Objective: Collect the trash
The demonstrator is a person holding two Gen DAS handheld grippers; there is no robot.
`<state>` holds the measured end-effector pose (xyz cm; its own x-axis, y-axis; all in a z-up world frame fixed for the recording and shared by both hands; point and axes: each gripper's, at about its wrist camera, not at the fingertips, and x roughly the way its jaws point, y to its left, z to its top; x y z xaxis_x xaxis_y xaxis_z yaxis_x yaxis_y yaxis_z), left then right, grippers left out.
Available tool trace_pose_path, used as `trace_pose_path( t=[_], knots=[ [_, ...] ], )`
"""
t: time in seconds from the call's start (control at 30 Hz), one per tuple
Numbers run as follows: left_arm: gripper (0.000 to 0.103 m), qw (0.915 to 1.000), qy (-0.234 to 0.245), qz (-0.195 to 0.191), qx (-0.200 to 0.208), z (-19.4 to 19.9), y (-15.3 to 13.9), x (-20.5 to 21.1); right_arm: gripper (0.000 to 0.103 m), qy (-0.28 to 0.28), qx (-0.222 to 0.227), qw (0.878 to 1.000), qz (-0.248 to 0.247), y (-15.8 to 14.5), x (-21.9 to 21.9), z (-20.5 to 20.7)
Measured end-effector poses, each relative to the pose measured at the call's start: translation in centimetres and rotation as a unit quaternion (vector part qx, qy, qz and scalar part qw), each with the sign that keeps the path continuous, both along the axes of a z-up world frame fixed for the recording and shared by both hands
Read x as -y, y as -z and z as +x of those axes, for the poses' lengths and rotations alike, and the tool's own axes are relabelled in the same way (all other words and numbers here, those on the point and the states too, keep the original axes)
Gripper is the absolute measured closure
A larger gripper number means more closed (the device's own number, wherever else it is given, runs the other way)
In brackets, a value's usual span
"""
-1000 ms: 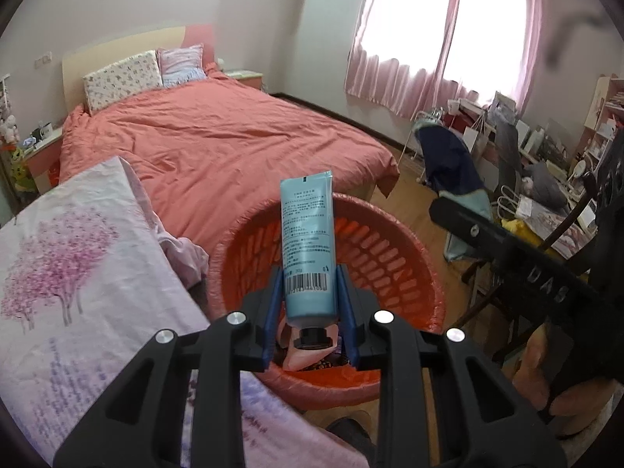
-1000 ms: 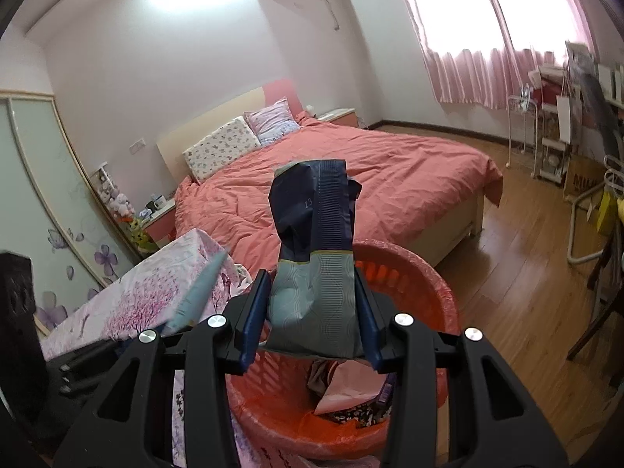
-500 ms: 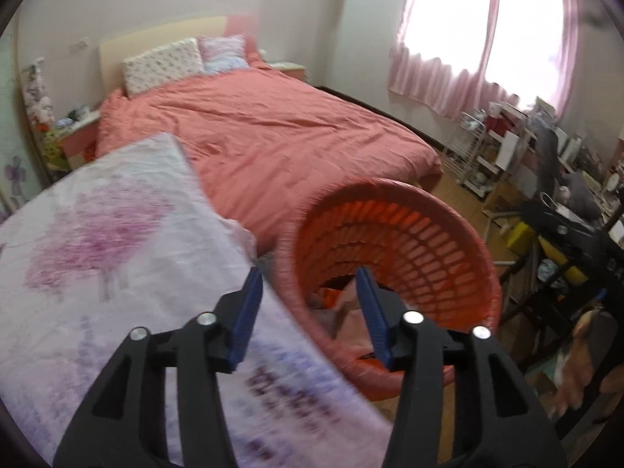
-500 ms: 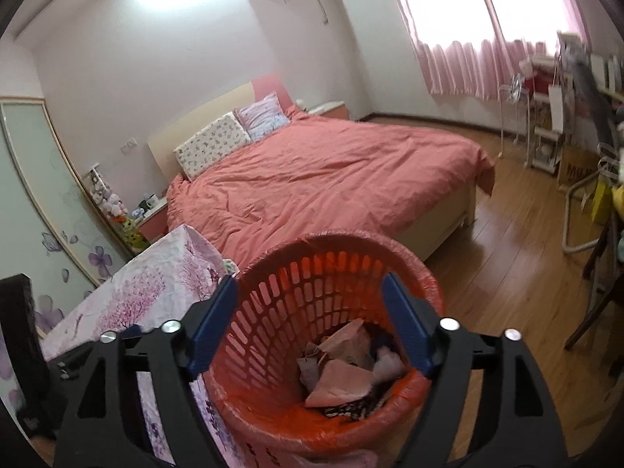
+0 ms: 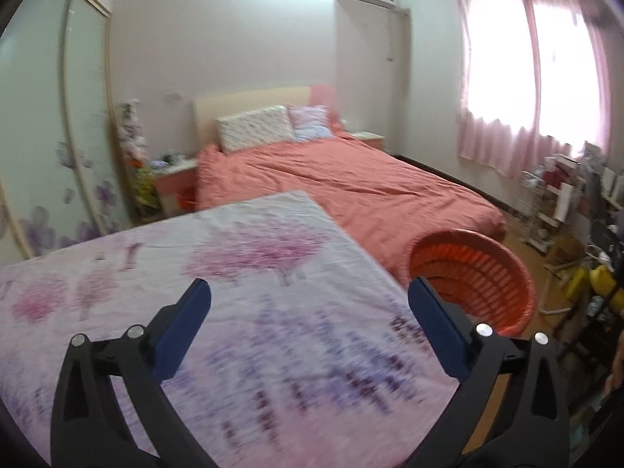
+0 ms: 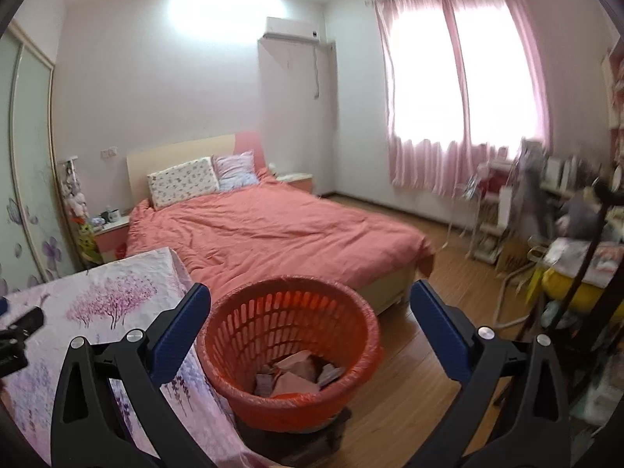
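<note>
Left wrist view: left gripper (image 5: pixel 308 298), black frame w/ blue pads, has just been opening and now stands as wide as it goes, nothing between the jaws. Below it lies the table under a white cloth printed w/ pink and purple trees (image 5: pixel 249 269); no trash shows on the cloth in this view, though the near part is blurred. Round orange plastic slotted basket (image 5: pixel 474 269) stands on the floor off the table's right edge, ahead-right of this tool, near the foot of the bed w/ the salmon-pink duvet (image 5: pixel 343 183).

Right wrist view: right gripper (image 6: pixel 310 302) has likewise just been opening, jaws fully apart and empty. Basket sits straight ahead and below it, framed between the pads, w/ crumpled pinkish paper and wrappers (image 6: pixel 296 378) in the bottom.

So collected trash is in the basket, touching neither tool. Right hand is the nearer one to the basket; left is over the table. Next piece, I'd judge, has to be found on the table, to the left of the basket, so left hand is better placed. No long axis to line up yet, since no new item shows.
</note>
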<state>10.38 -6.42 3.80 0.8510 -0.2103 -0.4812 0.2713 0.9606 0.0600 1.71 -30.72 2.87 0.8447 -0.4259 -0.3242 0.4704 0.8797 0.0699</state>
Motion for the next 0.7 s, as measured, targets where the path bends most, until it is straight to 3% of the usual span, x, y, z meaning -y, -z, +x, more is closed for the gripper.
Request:
trace_pose_path(
  t=[0.2,0.5,0.7],
  knots=[
    [0.004,0.9988,-0.045,-0.017,0.012,-4.3,0.3,-3.7,0.002,0.016,0.010,0.999,-0.045,0.1,-3.3,-2.7],
    [0.004,0.9949,-0.091,-0.019,0.041,-9.7,2.1,-6.5,0.002,0.010,0.015,0.999,-0.038,1.4,-6.1,-5.1],
    [0.004,0.9924,-0.115,-0.037,0.023,-11.0,3.0,-7.4,0.002,0.018,-0.005,1.000,-0.012,2.1,-6.9,-5.7]
  ],
)
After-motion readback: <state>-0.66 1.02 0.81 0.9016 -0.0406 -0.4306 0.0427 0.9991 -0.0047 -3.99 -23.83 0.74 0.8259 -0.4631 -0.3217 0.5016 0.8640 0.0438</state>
